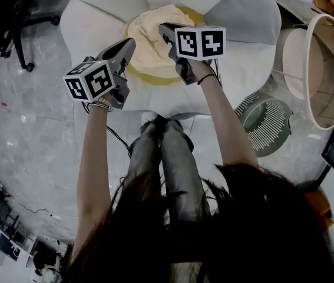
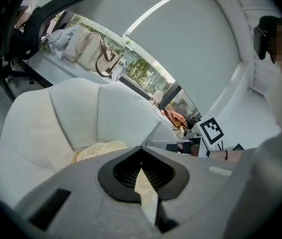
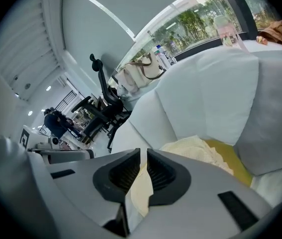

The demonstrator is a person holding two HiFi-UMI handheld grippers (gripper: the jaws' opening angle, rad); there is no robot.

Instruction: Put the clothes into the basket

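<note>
2 grips: the left gripper (image 1: 130,43) and right gripper (image 1: 164,28) are both clamping the pale yellow garment (image 1: 149,37) on the white armchair (image 1: 96,16); the laundry basket (image 1: 331,63) is standing rightward, nearer the right gripper.

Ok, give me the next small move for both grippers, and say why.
Probably lift both together, straight up, until the cream cloth hangs clear of the yellow cushion. The left gripper and the right gripper each have their fingers shut on a fold of it, while most of it lies bunched there. The basket stands off to the person's right, so carrying comes after.
</note>
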